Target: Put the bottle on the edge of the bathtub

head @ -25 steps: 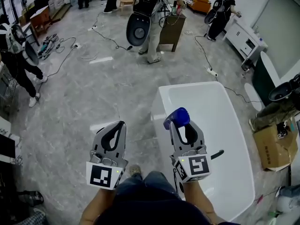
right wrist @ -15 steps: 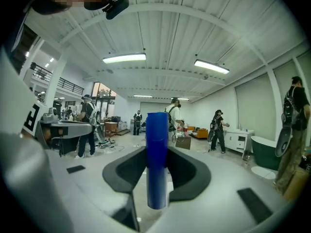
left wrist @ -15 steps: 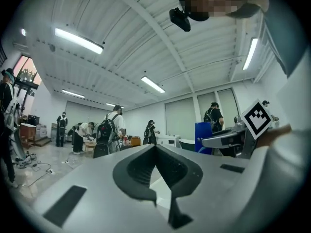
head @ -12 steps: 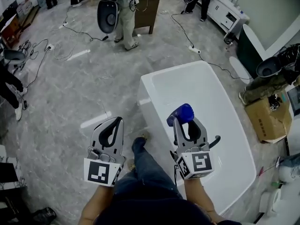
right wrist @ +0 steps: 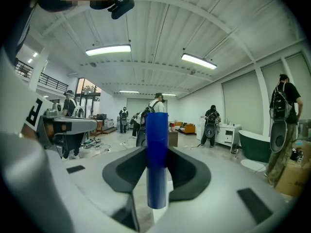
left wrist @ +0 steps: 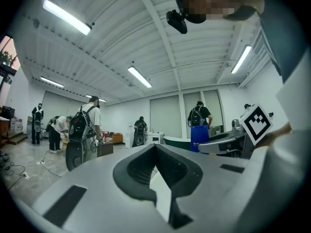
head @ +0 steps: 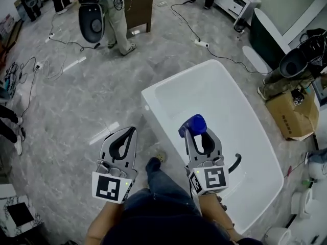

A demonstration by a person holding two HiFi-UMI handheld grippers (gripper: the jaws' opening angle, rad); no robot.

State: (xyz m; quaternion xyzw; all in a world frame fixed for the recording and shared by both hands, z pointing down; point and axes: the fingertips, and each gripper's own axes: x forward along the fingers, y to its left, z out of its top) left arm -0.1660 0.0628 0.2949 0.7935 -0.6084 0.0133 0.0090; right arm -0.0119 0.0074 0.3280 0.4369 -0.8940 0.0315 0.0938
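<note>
A blue bottle (head: 193, 125) stands upright between the jaws of my right gripper (head: 197, 135), which is shut on it. It hangs over the white bathtub (head: 153, 93), just inside the tub's near left rim. In the right gripper view the bottle (right wrist: 157, 154) fills the middle, clamped between the dark jaw pads. My left gripper (head: 127, 135) is held to the left of the tub over the grey floor, its jaws together with nothing in them. In the left gripper view the left gripper (left wrist: 156, 171) shows only its closed jaws, with the bottle (left wrist: 199, 138) off to the right.
Several people with backpacks stand at the far side near a wooden cabinet (head: 138, 3). Cables trail over the marble floor (head: 76, 111). A cardboard box (head: 294, 115) and a dark green tub (head: 267, 39) sit right of the bathtub. My own leg and shoe (head: 159, 158) are between the grippers.
The scene has slid up and left as I stepped closer to the tub. Both grippers keep their places in the view, and the bottle stays in the right one.
</note>
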